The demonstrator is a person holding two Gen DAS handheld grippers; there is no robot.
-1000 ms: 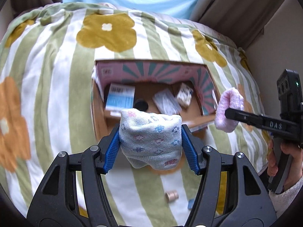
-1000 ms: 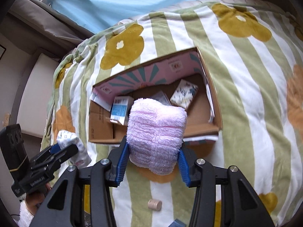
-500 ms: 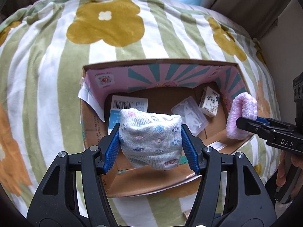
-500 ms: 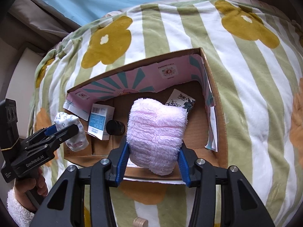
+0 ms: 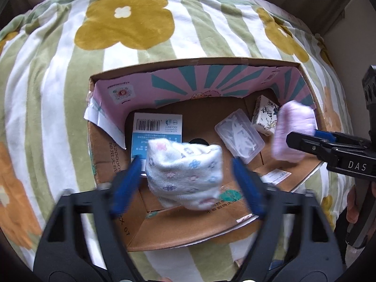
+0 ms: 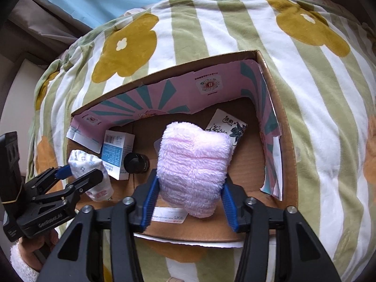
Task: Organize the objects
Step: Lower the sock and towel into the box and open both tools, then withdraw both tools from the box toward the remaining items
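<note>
An open cardboard box (image 5: 112,155) (image 6: 282,127) with pink inner flaps lies on a striped flowered blanket. My left gripper (image 5: 188,164) has opened: its blue fingers stand apart from a white patterned sock bundle (image 5: 185,171) that hangs blurred between them over the box's front left. It also shows in the right wrist view (image 6: 89,166). My right gripper (image 6: 190,188) is shut on a fluffy pink sock bundle (image 6: 192,162) (image 5: 293,131) over the box's right side.
Inside the box lie a blue-and-white carton (image 5: 157,129), a black round cap (image 6: 136,163), a clear plastic case (image 5: 239,136) and a white tissue pack (image 5: 265,115). The blanket (image 5: 58,94) slopes away on all sides. A wall stands at the right.
Both grippers moved forward over the box. The left gripper's fingers have spread away from the white sock bundle, which is blurred. The right still grips the pink bundle.
</note>
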